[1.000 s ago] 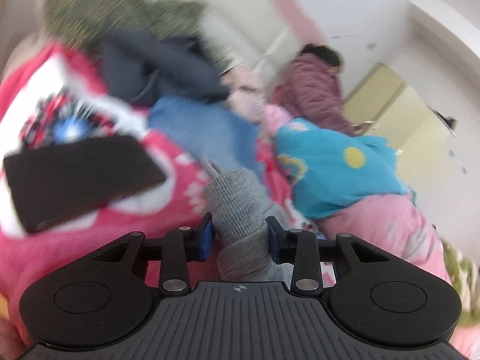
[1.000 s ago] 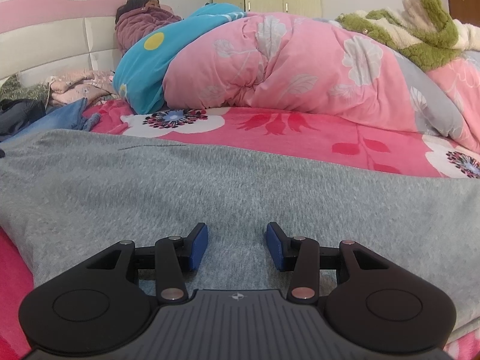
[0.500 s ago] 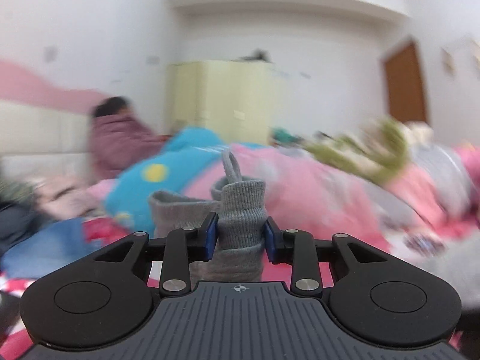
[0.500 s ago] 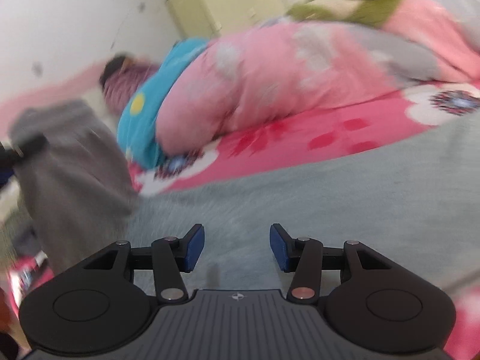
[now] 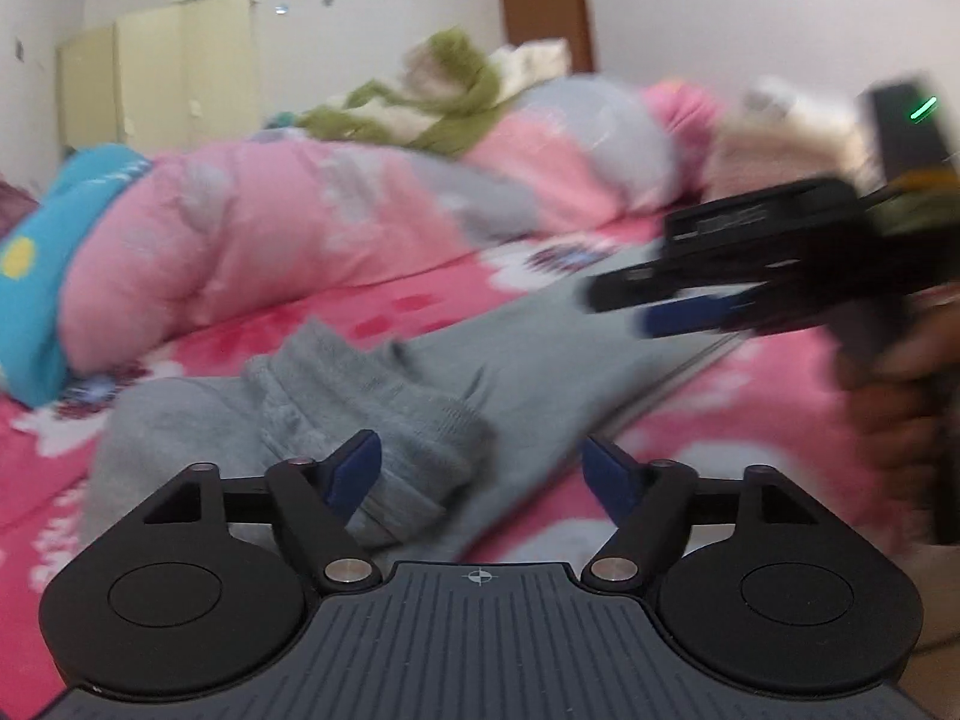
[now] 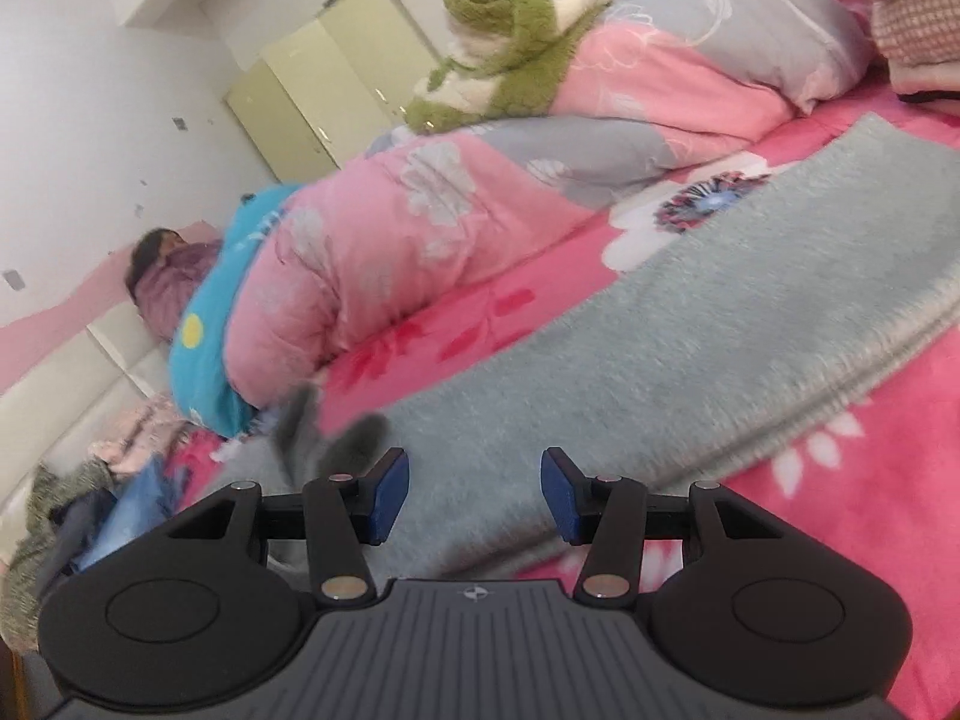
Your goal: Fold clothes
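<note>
Left wrist view shows the left gripper [image 5: 480, 468], jaws just opened apart, with the grey garment [image 5: 384, 396] lying free on the near bed [image 5: 780, 396], one sleeve folded over, while the right gripper [image 6: 474, 492] hangs apart and empty; further folds seem left.

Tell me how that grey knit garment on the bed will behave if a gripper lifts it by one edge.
The grey knit garment is probably floppy: its ribbed cuff lies crumpled in soft folds between the open left gripper pads. It would likely drape and trail, since much of it spreads flat across the pink bedsheet. The fuzzy knit looks grippy, not slippery.
</note>
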A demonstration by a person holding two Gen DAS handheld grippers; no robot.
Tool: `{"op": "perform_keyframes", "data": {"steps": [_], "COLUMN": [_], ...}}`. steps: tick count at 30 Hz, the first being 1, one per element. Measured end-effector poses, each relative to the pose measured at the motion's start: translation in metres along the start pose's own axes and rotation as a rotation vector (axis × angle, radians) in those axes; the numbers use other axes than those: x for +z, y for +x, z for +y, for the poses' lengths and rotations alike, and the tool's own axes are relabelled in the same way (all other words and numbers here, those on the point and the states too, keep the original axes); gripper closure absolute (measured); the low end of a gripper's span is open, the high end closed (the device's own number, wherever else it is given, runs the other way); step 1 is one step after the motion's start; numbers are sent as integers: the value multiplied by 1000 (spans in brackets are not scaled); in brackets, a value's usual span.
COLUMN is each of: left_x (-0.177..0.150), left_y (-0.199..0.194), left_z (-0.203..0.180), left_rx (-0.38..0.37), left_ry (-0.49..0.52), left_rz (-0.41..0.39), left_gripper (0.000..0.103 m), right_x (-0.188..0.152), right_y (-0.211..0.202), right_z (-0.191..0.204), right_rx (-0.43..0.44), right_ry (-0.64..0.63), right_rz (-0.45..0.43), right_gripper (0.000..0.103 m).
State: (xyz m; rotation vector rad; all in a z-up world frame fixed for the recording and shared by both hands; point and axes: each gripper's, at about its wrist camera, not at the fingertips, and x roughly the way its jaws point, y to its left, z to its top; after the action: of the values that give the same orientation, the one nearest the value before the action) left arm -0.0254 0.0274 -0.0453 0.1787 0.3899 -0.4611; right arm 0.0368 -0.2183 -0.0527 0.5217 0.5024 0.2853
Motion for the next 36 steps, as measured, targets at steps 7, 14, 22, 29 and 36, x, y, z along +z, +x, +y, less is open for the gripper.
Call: {"op": "perform_keyframes", "data": {"steps": [7, 14, 22, 29, 36], "left_x": [5, -16, -34, -39, -40], "left_y": [-12, 13, 17, 16, 15], "left_z": [52, 128, 149, 156, 155], "left_rx": [128, 227, 219, 200, 211], "left_ry": [-154, -419, -524, -591, -587], "left_rz": [-98, -70, 3, 7, 8], "left_gripper": [27, 36, 38, 39, 41], "right_x": [35, 61, 64, 57, 61], "right_y": [25, 99, 193, 232, 246], "right_z": [16, 44, 71, 86, 73], "right_rx": [233, 355, 176, 184, 165], "right_ry": [43, 115, 18, -61, 32], "right_rz": [70, 248, 482, 620, 713], "right_gripper": [42, 40, 39, 39, 39]}}
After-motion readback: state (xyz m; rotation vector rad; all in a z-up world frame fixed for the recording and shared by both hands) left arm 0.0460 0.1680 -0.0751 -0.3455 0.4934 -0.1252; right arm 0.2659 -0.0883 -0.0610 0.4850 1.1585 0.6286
